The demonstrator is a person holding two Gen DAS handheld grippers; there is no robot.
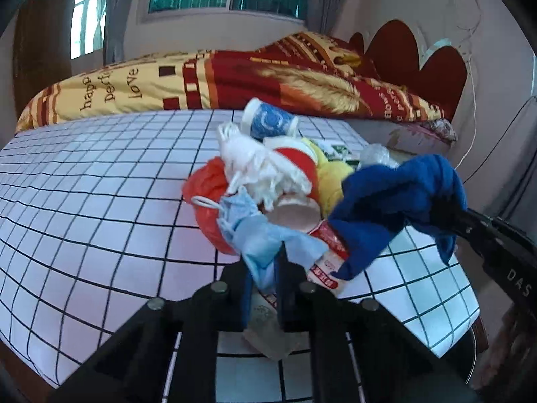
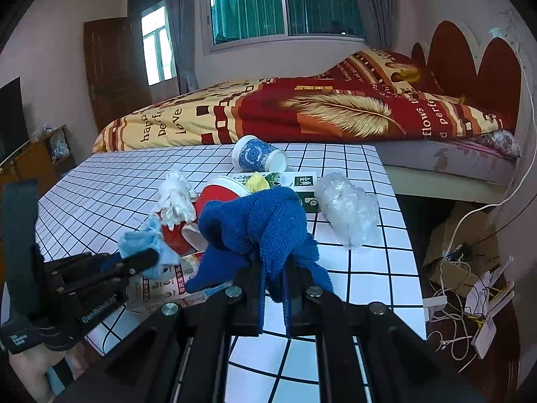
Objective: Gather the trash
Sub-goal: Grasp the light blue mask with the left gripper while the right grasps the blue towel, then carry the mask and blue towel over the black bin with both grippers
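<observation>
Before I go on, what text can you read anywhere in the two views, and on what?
"love": bedspread, plus partial "happ", "perfe".
"flows", "perfe": bedspread, near the headboard.
"DAS": right gripper body, cut off.
Left gripper body: white lettering, blurred.
Red-and-white wrapper: Chinese print, too blurred.
Green-labelled box: white characters, too small.
Blue-patterned cup: no words.

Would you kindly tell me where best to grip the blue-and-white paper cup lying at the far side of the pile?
The blue-and-white paper cup lies on its side, its open mouth facing right. Pinching the exposed rim from the right looks best, one finger inside; its round wall would probably roll away otherwise.
</observation>
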